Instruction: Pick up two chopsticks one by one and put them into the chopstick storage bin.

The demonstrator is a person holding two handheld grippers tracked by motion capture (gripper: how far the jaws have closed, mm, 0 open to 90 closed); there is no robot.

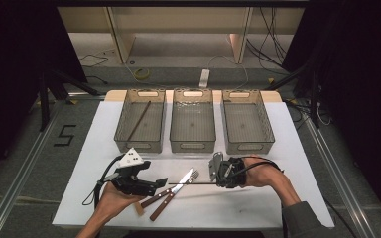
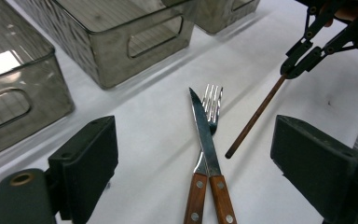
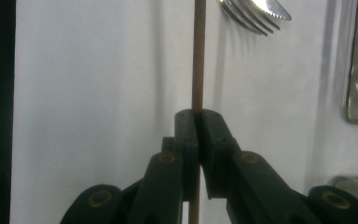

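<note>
While our right gripper (image 3: 198, 135) pinches a chopstick (image 2: 255, 115), our left gripper (image 2: 193, 163) gapes empty near the knife (image 2: 205, 133) and fork (image 2: 210, 105).

Table (image 1: 287, 148) seen from above at near side, facing forward and down. Left gripper view set low and close, aimed at crossed knife (image 2: 205, 135) and fork (image 2: 209, 116); right gripper view closer; fork tips (image 3: 242, 14) shared.
</note>
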